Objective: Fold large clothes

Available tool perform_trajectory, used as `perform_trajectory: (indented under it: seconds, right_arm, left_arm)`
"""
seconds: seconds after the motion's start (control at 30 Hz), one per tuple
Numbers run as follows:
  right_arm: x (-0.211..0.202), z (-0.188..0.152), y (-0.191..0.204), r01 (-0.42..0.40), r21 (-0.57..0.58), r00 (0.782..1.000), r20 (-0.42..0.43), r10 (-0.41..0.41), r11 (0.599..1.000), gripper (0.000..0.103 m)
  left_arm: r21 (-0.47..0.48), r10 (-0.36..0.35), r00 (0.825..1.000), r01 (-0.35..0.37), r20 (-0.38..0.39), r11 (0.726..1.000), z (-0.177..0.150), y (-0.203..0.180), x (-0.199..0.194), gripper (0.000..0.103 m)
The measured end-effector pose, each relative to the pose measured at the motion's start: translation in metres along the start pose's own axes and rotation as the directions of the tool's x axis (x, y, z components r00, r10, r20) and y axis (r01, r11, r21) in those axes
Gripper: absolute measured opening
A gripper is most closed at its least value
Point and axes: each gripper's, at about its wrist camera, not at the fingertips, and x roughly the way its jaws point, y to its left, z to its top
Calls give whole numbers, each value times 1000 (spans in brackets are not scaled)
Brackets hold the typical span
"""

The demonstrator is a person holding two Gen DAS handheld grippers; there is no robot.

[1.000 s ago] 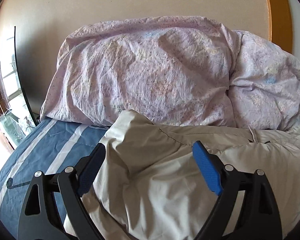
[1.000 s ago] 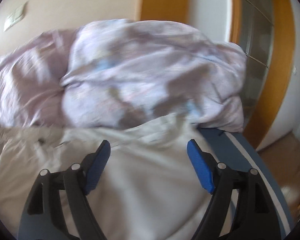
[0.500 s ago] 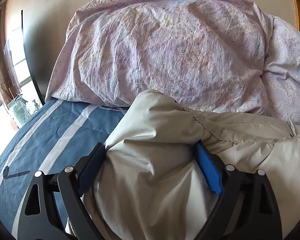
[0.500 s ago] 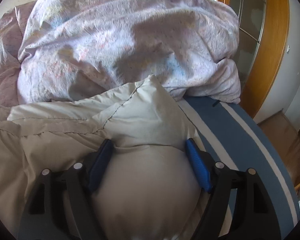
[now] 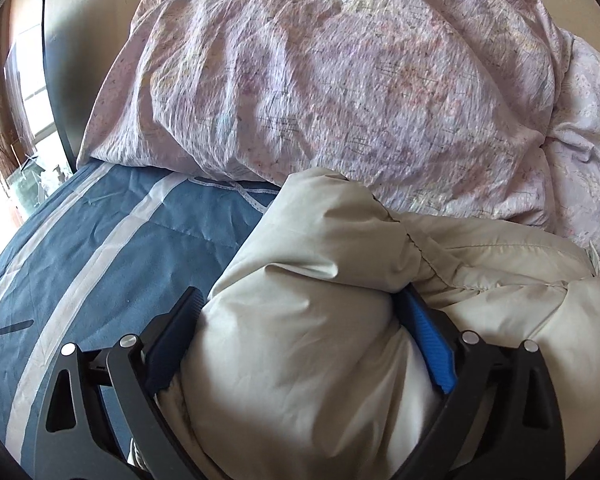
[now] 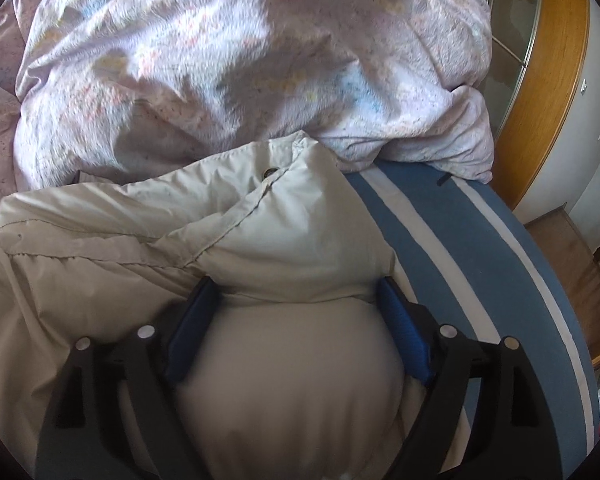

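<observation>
On the bed, my left tool (image 5: 300,296) straddles one puffy end of a pale beige padded jacket (image 5: 320,360). Its jaws are set wide and have just been opening, and the stuffing bulges up between them and presses against both blue pads (image 5: 436,352). The inner pad is half buried in a fold. My right tool (image 6: 297,282) does the same at the other end of the jacket, jaws also wide and just opening. A fat roll of fabric swells between its pads (image 6: 404,332), and they dent a crease across it. The garment lies crosswise on the bed between the two tools, rumpled. A stitched seam and a small dark snap (image 6: 271,171) show near its far corner in the right wrist view. Under it and to either side is a blue bedspread (image 5: 100,240) with white stripes. Just beyond the jacket and touching its far edge, a crumpled lilac printed duvet (image 5: 340,80) is heaped against the beige wall (image 5: 84,40). A bright window (image 5: 24,80) shows at the left of the bed, and a wooden frame (image 6: 552,80) with glass panels stands at the right.
</observation>
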Motion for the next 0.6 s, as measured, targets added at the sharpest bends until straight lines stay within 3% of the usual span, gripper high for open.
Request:
perform_trajectory:
  seconds: [0.13,0.33,0.5,0.6]
  right_arm:
    - [-10,1,-5,-6,3,1000,-11,6,1000,81]
    - [-71,-9,-54,-132,172,991,28,130,976,82]
    - [-106,-33,-92,-197,294,980,24,199,935,83]
    - [-114,-51,-108,-211,351,975,8,223,912,83]
  left_arm:
    - [14,9,1000,-9,-12,1000,2,3,-8,97]
    - [-109,-157,987,160,28,981,-2,50,-66,97]
    - [-151,-199,979,203,43,967,-18,86,-105,97]
    - [-191,-233,972,231,14,954,-33,103,-118,97]
